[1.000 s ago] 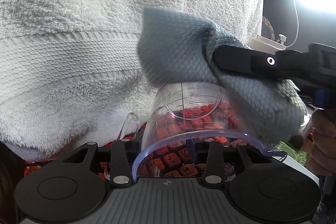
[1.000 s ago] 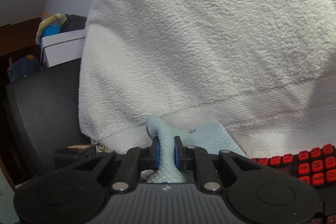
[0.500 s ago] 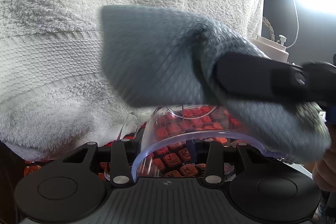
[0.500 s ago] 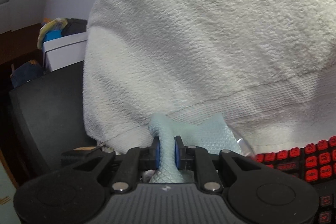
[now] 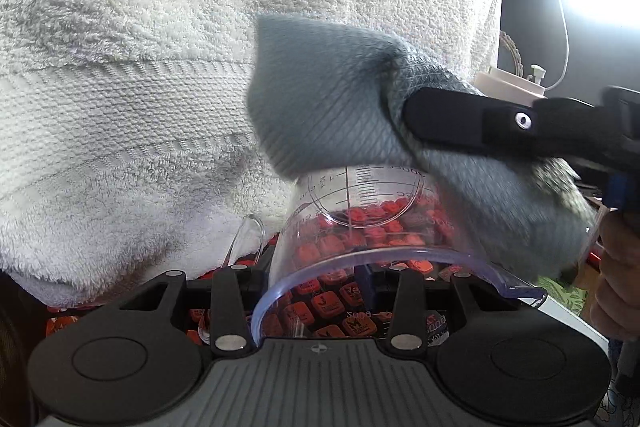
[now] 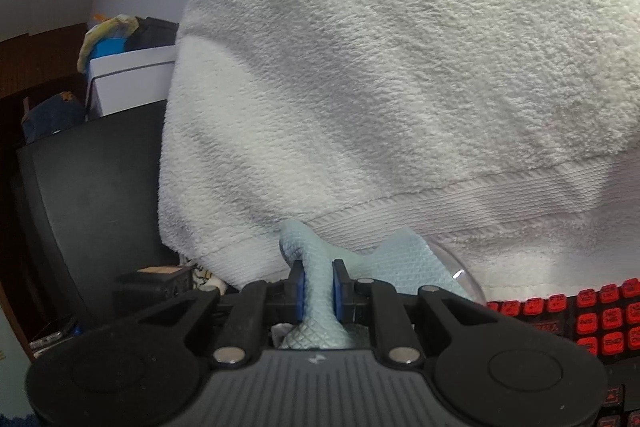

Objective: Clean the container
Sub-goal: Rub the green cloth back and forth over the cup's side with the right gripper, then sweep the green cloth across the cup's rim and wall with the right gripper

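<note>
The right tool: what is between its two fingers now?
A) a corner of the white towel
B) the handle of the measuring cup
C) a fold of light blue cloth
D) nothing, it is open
C: in the right wrist view the right tool has its blue pads pressed on a fold of the light blue cloth, in front of the white towel.

Right hand-held gripper (image 6: 316,287) clamped (jaws closed), left hand-held gripper (image 5: 320,279) gripping
</note>
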Motion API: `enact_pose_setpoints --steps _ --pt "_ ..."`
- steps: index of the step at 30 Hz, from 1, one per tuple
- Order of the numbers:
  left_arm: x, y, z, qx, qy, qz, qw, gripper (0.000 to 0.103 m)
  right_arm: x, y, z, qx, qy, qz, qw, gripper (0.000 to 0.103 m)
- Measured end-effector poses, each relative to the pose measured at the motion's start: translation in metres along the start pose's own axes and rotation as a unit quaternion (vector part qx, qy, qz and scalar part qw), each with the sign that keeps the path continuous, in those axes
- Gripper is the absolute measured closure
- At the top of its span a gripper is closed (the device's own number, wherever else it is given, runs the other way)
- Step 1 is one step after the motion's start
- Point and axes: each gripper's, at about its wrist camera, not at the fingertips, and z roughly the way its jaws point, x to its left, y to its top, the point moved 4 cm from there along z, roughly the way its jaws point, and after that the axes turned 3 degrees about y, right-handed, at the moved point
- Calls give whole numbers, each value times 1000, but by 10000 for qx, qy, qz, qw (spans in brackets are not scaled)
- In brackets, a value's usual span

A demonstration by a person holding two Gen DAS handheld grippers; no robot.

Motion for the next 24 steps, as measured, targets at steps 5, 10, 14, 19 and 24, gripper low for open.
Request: enact_pose_setpoints --steps 5,10,14,19,24 --pt "-1 1 2 2 -4 3 10000 64 -22 7 -5 -232 -371 394 9983 90" --pt "-9 7 9 2 -14 -9 10000 64 -21 6 -3 -216 -277 467 9983 90" --pt "-12 8 12 2 -14 -10 10000 64 -5 0 1 -29 108 266 9996 90" --pt "-12 9 13 2 -18 -16 10000 64 6 -4 4 125 346 85 9993 90" --pt "-15 9 14 3 -5 9 10000 64 18 -8 7 273 570 -88 9980 91"
